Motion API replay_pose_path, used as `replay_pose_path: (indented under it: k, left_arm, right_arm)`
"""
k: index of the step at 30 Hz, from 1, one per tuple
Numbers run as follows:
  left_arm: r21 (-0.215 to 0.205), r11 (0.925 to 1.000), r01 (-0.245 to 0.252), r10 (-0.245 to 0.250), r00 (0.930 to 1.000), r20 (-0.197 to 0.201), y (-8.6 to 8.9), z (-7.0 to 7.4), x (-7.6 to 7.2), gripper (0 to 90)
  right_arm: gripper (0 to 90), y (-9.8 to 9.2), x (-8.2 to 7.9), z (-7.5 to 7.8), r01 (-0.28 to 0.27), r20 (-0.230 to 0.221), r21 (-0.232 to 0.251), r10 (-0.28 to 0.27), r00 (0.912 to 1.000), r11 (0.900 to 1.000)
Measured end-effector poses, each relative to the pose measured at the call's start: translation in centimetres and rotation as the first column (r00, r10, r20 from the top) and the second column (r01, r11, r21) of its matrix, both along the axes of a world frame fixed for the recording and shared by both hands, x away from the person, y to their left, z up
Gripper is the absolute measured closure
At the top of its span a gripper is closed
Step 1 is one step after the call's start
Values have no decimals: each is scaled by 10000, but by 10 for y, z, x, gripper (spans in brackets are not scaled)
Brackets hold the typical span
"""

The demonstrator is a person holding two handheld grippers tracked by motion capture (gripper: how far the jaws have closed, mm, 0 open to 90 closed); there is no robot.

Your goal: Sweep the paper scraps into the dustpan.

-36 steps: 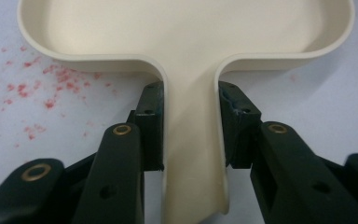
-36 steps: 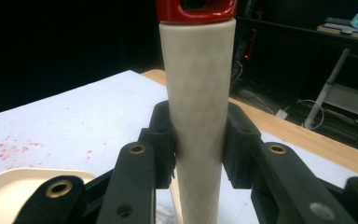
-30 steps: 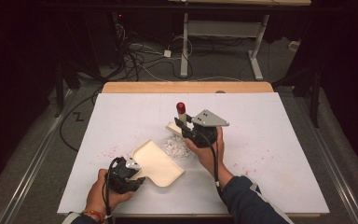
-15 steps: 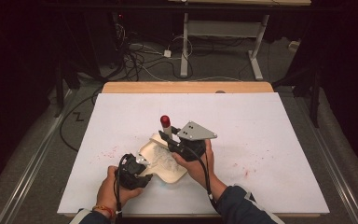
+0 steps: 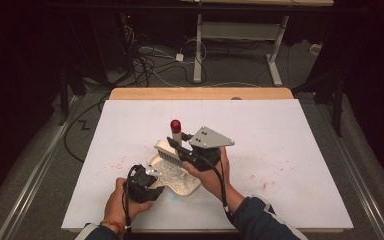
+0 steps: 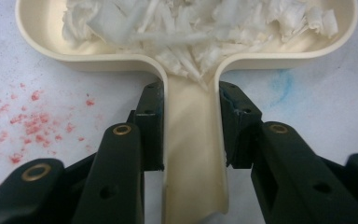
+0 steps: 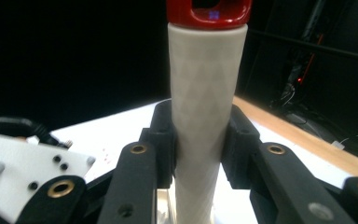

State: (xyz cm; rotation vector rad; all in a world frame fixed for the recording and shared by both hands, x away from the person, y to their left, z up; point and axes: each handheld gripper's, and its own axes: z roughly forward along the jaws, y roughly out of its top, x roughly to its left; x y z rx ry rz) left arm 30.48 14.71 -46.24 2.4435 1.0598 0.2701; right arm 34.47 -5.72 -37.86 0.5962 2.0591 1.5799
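A cream dustpan [image 6: 193, 154] is clamped by its handle between the pads of the left gripper [image 6: 192, 130]; in the left gripper view the handle runs straight up the middle between the two black jaws, and the pan's scoop spreads out just beyond their tips. The scoop is filled with white shredded scraps [image 6: 200, 28] (a few strands spill down into the neck of the handle). In the high view the dustpan [image 5: 187, 186] is seen lying flat on the white table [image 5: 290, 145], near its front edge, with the left gripper [image 5: 147, 176] at its near-left side.

A brush [image 5: 169, 152] is held by the right gripper [image 5: 180, 150], whose jaws are closed tight on its white handle [image 7: 205, 107]. The handle stands tilted upward with its red cap [image 5: 175, 124] on top. The bristle head is placed over the far edge of the dustpan, just beside the scraps. Faint red specks [image 6: 25, 123] are scattered on the table left of the pan.
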Motion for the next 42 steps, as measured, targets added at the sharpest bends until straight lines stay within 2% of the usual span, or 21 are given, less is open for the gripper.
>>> replay_pose_path:
  k: [2, 6, 7, 12, 15, 20, 21, 24, 27, 28, 29, 30, 31, 32, 34, 35, 37, 38, 40, 42]
  left_arm:
    - [4, 10000, -10, 10, 10000, 6, 1, 0, 0, 634]
    - [80, 10000, 22, -23, 10000, 83, 1, 1, -2, 634]
    - [48, 10000, 5, -6, 10000, 68, 1, 0, -2, 634]
    - [66, 10000, 14, -15, 10000, 91, 1, 0, -2, 634]
    - [77, 10000, 3, -4, 9999, 124, 0, 0, -2, 634]
    - [34, 10000, -31, 31, 10000, 82, 1, 0, -2, 634]
    - [30, 10000, -33, 33, 10000, 75, 2, 0, -2, 634]
    - [46, 10000, -5, 4, 10000, 66, 3, 0, -2, 634]
    - [50, 10000, 30, -30, 10000, 82, 3, -1, -1, 634]
    - [31, 10000, 32, -32, 10000, 75, 4, -1, -1, 634]
    - [50, 10000, 71, -71, 9999, 88, 4, -1, -1, 634]
    - [31, 10000, 75, -75, 9999, 84, 5, -1, -1, 634]
    - [19, 10000, 72, -72, 9999, 71, 5, -1, -1, 634]
    - [-1, 10000, 55, -55, 10000, 76, 5, -1, -1, 634]
    - [-19, 10000, 62, -62, 10000, 58, 6, -1, 0, 634]
    - [-27, 10000, 54, -54, 10000, 49, 7, -1, 0, 634]
    - [-60, 10000, -24, 24, 10000, 52, 8, -1, -1, 634]
    - [-75, 10000, -27, 27, 10000, 66, 8, -1, -1, 634]
    - [-60, 10000, -23, 23, 10000, 48, 9, -1, -1, 634]
    - [15, 10000, -13, 13, 10000, 63, 8, 0, -2, 634]
  right_arm:
    - [704, -9, 3, 7, 105, -103, 320, -102, 9999, 9994]
    - [704, -18, 4, 11, 107, -67, 529, -104, 9999, 9985]
    - [704, -24, 5, 14, 159, -164, 741, -147, 9998, 9971]
    - [704, -39, 7, 19, 473, -84, 889, -468, 9989, 9949]
    - [704, -51, 11, 21, 535, -287, 1150, -506, 9983, 9919]
    - [704, -56, 16, 19, 822, -43, 836, -821, 9966, 9931]
    - [704, -58, 21, 16, 1051, -109, 771, -1045, 9945, 9915]
    - [704, -58, 26, 11, 1146, 6, 622, -1149, 9934, 9915]
    - [704, -50, 35, -1, 1235, 283, 70, -1237, 9919, 9923]
    - [704, -44, 41, -10, 1335, 333, -271, -1326, 9906, 9907]
    - [704, -44, 41, -10, 1335, 333, -271, -1326, 9906, 9907]
    - [704, -37, 45, -18, 1243, 146, -463, -1237, 9922, 9912]
    - [704, -37, 45, -18, 1243, 146, -463, -1237, 9922, 9912]
    - [704, -33, 42, -21, 869, 205, -396, -862, 9961, 9954]
    - [704, -31, 40, -21, 713, 123, -425, -708, 9974, 9966]
    - [702, -27, 34, -21, 329, -89, -350, -332, 9994, 9988]
    - [701, -23, 25, -22, -50, -225, -388, 41, 9997, 9992]
    - [701, -23, 25, -22, -50, -225, -388, 41, 9997, 9992]
    - [703, -19, 11, -19, -528, -126, -608, 521, 9986, 9968]
    - [703, -19, 7, -17, -691, -131, -559, 684, 9976, 9960]
